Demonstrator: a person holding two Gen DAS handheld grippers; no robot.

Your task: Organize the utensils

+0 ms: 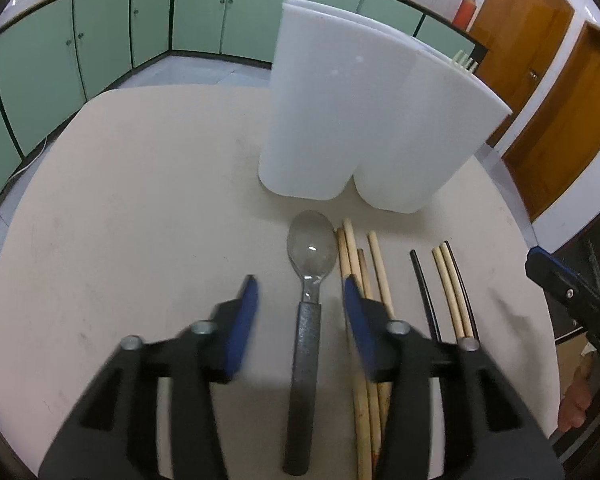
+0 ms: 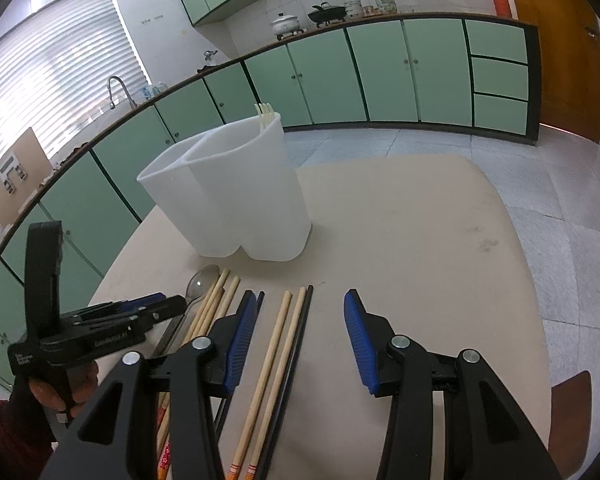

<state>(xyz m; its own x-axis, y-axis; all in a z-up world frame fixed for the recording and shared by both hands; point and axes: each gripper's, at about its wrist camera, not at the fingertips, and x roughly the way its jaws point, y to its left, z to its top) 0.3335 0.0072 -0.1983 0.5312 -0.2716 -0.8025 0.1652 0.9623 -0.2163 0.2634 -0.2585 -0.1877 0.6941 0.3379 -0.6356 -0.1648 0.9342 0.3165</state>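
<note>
Green cabinets (image 2: 380, 76) w/ pots (image 2: 286, 24) on top; wood door (image 1: 520, 28); window blinds (image 2: 56, 76).

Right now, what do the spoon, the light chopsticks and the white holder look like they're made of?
Spoon: bowl looks like polished metal, with a bright glint; the handle is dark, matte and speckled, material unclear. Light chopsticks: probably bamboo or wood, pale tan and matte, with orange bands at the ends. Holder: likely plastic, translucent milky white with smooth, thin walls and rounded corners.
</note>
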